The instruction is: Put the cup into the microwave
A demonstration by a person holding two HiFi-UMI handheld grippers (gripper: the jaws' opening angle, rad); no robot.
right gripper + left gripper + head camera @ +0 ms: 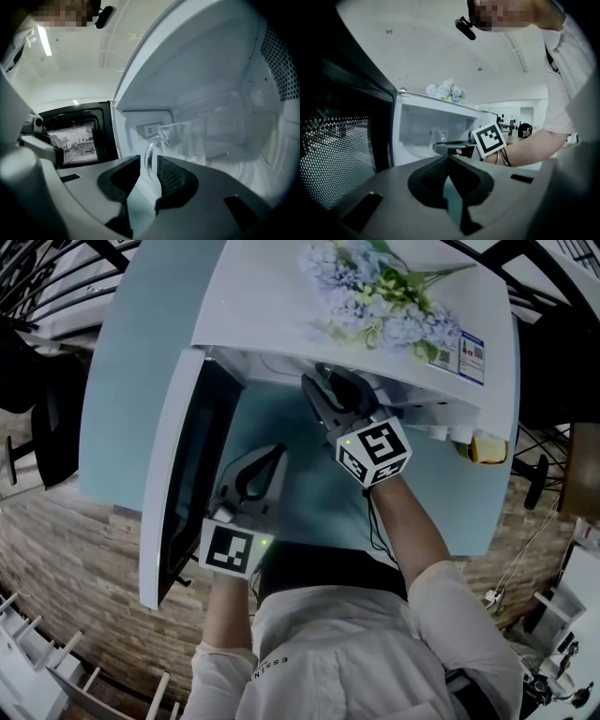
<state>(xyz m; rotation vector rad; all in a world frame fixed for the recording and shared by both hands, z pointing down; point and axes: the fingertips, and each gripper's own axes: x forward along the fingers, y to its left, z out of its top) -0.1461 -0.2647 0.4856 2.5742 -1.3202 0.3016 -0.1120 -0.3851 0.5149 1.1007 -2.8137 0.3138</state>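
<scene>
In the right gripper view, a clear glass cup (190, 139) is inside the white cavity of the microwave (225, 79), just above the glass turntable (253, 164). My right gripper (148, 161) is shut on the cup's handle, which stands between the two pads. From the head, the right gripper (323, 395) reaches into the microwave (281, 306) opening, and the cup is hidden. The left gripper (258, 470) is shut and empty, low in front of the opening beside the open door (183, 484). Its own view shows the cup (439, 137) in the cavity and the right gripper (446, 148).
The microwave door (333, 154) stands wide open to the left. A bunch of pale artificial flowers (375, 292) lies on top of the microwave. The light blue table (127, 381) carries a yellow object (486, 450) at the right, past the microwave's corner.
</scene>
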